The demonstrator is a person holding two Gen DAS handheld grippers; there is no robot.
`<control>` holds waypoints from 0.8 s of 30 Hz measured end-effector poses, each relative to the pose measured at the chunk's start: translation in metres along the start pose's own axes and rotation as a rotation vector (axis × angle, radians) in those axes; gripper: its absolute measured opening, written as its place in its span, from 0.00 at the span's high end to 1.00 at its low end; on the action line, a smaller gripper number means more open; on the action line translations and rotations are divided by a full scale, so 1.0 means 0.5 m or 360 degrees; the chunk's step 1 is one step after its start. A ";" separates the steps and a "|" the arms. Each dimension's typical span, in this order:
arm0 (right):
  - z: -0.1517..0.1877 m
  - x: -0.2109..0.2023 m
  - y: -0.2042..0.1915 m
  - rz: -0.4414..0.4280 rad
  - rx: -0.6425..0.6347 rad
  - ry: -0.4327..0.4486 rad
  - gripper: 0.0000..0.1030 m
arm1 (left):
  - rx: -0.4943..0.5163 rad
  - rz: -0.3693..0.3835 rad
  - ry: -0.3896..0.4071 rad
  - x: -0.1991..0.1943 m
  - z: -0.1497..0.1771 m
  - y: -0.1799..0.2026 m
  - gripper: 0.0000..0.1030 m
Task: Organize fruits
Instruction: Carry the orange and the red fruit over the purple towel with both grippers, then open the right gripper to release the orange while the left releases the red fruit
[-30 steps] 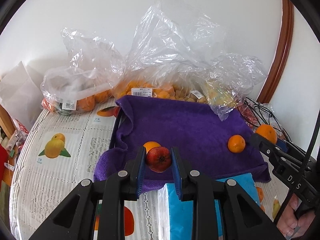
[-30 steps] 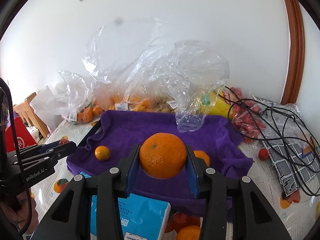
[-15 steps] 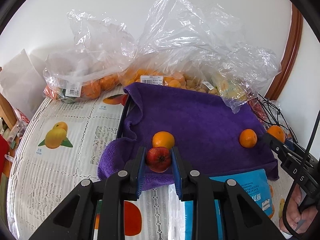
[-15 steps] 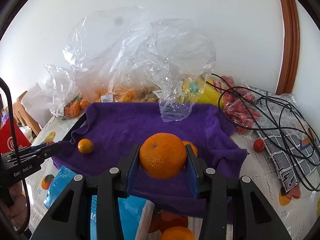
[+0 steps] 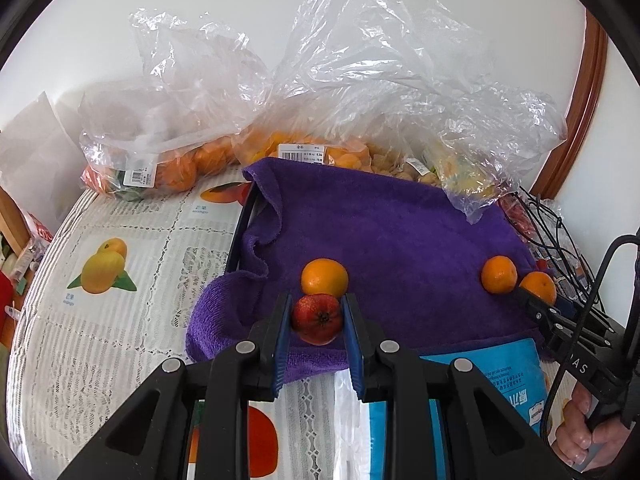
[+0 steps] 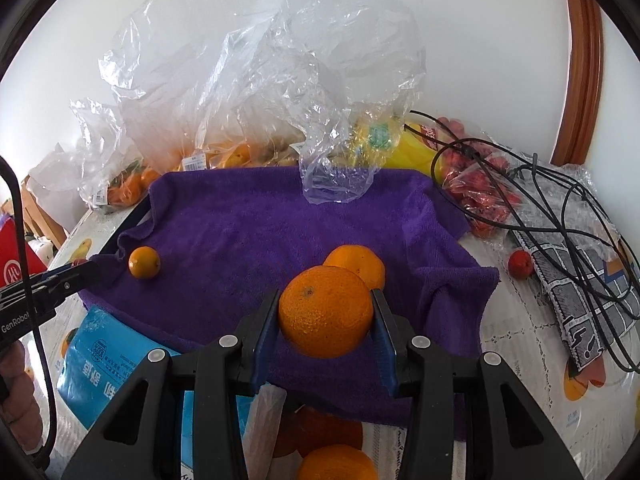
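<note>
The left gripper (image 5: 316, 318) clamps a red fruit (image 5: 317, 319) over the purple towel's (image 5: 384, 236) near edge, an orange (image 5: 324, 278) just ahead. The right gripper (image 6: 326, 322) grips a large orange (image 6: 326, 316); open towel lies ahead-left.

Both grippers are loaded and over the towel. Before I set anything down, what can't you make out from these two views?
- Tray or frame under the purple towel: only a dark edge shows in the left wrist view.
- Fruit in the plastic bags: blurred by crumpled film; kinds and count unclear.
- Underside of the large orange and red fruit: height above the towel unreadable.
- Fruit below the right gripper: cut off by fingers and frame edge.
</note>
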State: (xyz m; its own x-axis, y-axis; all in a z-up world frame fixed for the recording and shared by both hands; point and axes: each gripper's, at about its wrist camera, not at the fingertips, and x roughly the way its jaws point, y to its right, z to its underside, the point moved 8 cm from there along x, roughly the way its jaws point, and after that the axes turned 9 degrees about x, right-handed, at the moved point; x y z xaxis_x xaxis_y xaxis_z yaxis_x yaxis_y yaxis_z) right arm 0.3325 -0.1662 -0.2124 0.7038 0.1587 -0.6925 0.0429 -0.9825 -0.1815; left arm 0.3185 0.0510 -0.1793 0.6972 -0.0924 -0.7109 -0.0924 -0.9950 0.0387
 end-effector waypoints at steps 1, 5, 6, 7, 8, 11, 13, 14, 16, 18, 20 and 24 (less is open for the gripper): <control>0.003 0.003 0.001 0.0000 -0.0001 -0.0010 0.58 | -0.0001 0.0003 -0.0004 0.002 0.000 0.001 0.77; 0.011 0.012 0.003 0.0001 0.0006 -0.0046 0.58 | 0.0000 0.0005 -0.0013 0.010 0.002 0.003 0.77; 0.012 0.013 0.002 -0.0002 0.0008 -0.0052 0.58 | 0.0001 0.0003 -0.0015 0.012 0.003 0.004 0.77; 0.013 0.014 0.002 -0.0004 0.0006 -0.0059 0.58 | 0.0001 0.0000 -0.0015 0.013 0.003 0.004 0.77; 0.014 0.015 0.001 -0.0003 0.0003 -0.0064 0.58 | 0.0001 -0.0001 -0.0014 0.014 0.003 0.005 0.77; 0.014 0.015 -0.001 -0.0007 0.0000 -0.0065 0.58 | -0.0006 0.0005 -0.0010 0.015 0.003 0.004 0.77; 0.016 0.016 -0.001 -0.0011 0.0001 -0.0069 0.58 | -0.0016 0.0010 -0.0009 0.017 0.004 0.003 0.77; 0.016 0.016 -0.001 -0.0013 0.0004 -0.0072 0.58 | -0.0021 0.0013 -0.0007 0.018 0.005 0.003 0.77; 0.016 0.015 0.000 -0.0019 0.0008 -0.0071 0.58 | -0.0032 0.0009 -0.0010 0.023 0.006 0.002 0.77; 0.014 0.010 -0.001 -0.0016 -0.0007 -0.0050 0.58 | -0.0041 0.0015 -0.0018 0.028 0.007 0.002 0.77; 0.013 0.009 -0.001 -0.0008 -0.0013 -0.0040 0.58 | -0.0050 0.0023 -0.0023 0.032 0.007 0.002 0.77; 0.008 0.003 0.001 -0.0034 0.0009 -0.0038 0.58 | -0.0060 0.0021 -0.0022 0.040 0.005 0.002 0.77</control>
State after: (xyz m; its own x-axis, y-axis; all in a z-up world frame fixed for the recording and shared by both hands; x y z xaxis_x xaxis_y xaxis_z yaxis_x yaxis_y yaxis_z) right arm 0.3308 -0.1661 -0.2166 0.6855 0.1818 -0.7050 0.0538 -0.9783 -0.2001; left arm 0.3307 0.0484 -0.1950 0.6860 -0.1052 -0.7199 -0.0746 -0.9944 0.0743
